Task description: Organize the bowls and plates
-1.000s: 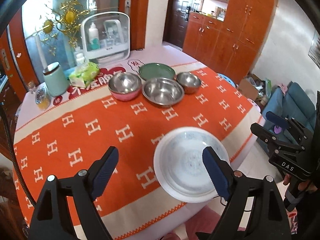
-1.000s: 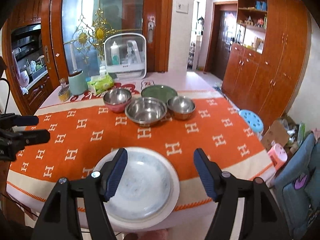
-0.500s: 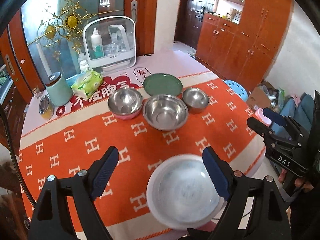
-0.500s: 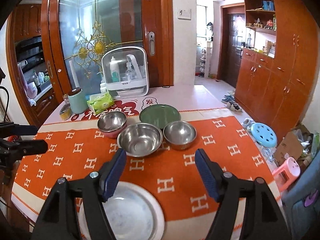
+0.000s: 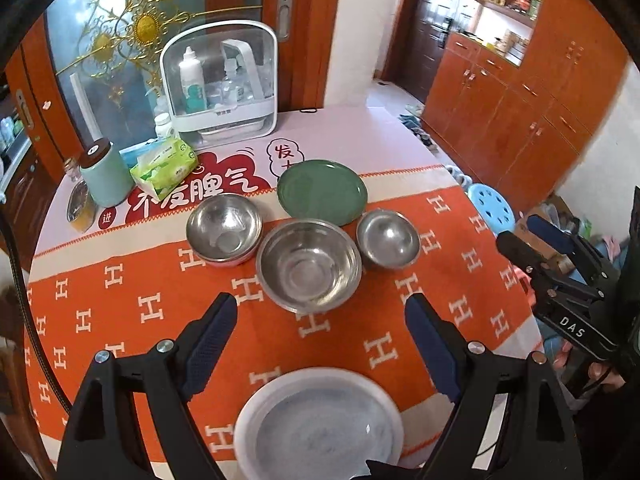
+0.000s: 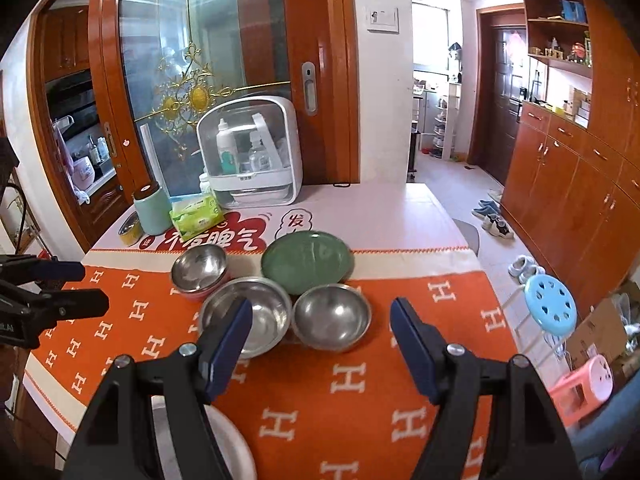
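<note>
Steel and ceramic sit in two groups on your worktop [image 5: 120, 320], which is covered by an orange cloth. Going left to right in the far group: the pink-sided steel bowl [image 5: 224, 229] stands toward the far-left, the large steel bowl [image 5: 309, 265] sits just beside it and nearer to you, the green plate [image 5: 322, 192] lies behind, closest to the far edge, and the small steel bowl [image 5: 388, 239] is on the right, touching or almost touching the large one. The white plate [image 5: 318, 424] lies well apart from them at the near edge, and part of it appears to overhang that edge.

Your left gripper [image 5: 320, 344] hangs released above the gap between the white plate and the bowls, holding nothing. Your right gripper [image 6: 322, 344] is also spread wide and empty, lined up over the small steel bowl; the other gripper shows at the left edge of its view.

The main risk, as I judge it, is the white plate: a nudge from either gripper, or a tug on the cloth, could tip it off the near edge. Steel rims are slick and curved, so a shallow pinch on the small bowl could slip and knock it into the large one. Stacking a bowl off-centre would leave it tilted and rocking.
</note>
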`<state>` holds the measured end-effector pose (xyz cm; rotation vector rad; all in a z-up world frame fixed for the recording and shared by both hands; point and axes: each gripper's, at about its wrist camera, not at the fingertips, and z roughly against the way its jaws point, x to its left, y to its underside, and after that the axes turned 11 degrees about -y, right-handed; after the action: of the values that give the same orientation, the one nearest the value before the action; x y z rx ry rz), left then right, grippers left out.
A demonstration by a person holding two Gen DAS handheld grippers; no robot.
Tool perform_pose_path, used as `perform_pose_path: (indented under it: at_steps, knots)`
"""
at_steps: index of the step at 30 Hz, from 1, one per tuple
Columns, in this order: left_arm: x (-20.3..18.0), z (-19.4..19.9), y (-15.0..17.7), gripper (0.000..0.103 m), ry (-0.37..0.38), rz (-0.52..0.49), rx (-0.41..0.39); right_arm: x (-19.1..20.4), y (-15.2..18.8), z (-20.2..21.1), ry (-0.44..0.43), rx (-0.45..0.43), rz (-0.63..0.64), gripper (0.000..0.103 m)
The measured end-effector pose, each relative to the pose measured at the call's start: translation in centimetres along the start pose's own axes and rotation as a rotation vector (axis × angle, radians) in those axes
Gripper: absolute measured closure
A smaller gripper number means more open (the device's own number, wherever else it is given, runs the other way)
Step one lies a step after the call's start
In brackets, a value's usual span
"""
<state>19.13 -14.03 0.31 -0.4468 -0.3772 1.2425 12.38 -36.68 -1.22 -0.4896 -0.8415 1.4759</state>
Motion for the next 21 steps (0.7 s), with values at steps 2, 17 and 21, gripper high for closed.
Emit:
perform_pose_path:
  at_steps: [2,17,21]
  knots:
    - [-0.7,-0.7,-0.9,0.018,-0.012,0.018,0.003,-1.4,-0.8,-0.6,-0.013,0.001,-0.003,0.031]
    - [-2.7,-6.3,-8.2,0.018,-0.126,0.116,0.028,-9.3,-5.8,-6.9,-0.086,0.016,-0.037,0.031]
    - [-2.6,-8.5,-9.9,0.018,-0.148,0.127,0.042,-10.9,-6.6,-8.9,-0.108,0.022,-0.057,0.031]
